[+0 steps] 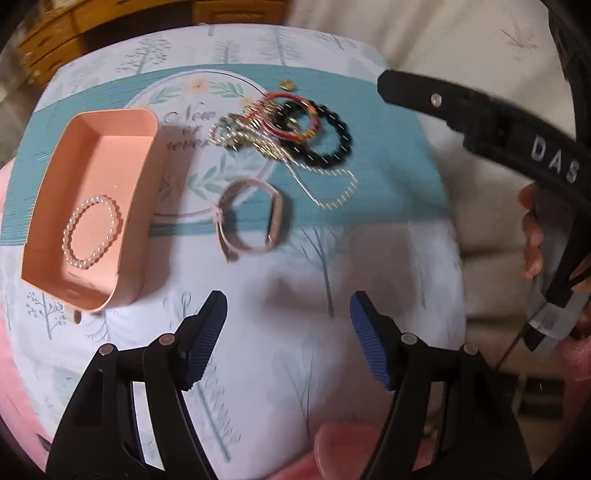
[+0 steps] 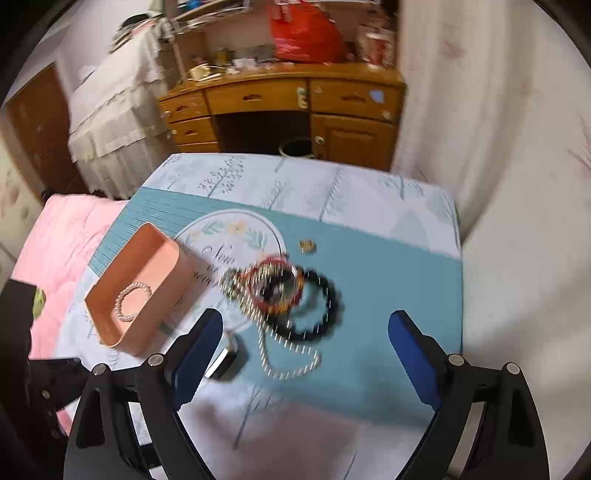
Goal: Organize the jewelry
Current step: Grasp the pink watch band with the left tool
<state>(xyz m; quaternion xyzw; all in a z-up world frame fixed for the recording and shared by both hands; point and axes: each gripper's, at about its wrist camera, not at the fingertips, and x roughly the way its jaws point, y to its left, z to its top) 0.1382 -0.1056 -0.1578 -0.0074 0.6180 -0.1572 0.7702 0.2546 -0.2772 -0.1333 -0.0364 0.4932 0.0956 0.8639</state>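
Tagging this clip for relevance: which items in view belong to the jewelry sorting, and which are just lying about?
Part of the job:
- pink box, pearl bracelet inside
- black bead bracelet
- red bangle
- pearl necklace
- pink watch
- small gold piece

Just lying about:
- wooden desk
- red bag
- pink blanket

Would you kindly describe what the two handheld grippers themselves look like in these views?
Both the left gripper and the right gripper have black plastic linkage arms with silver round pivot pins and two fingers faced with blue ribbed pads. Seen from the left wrist view, the right gripper's black body carries raised white letters "DAS". No sleeve is visible.
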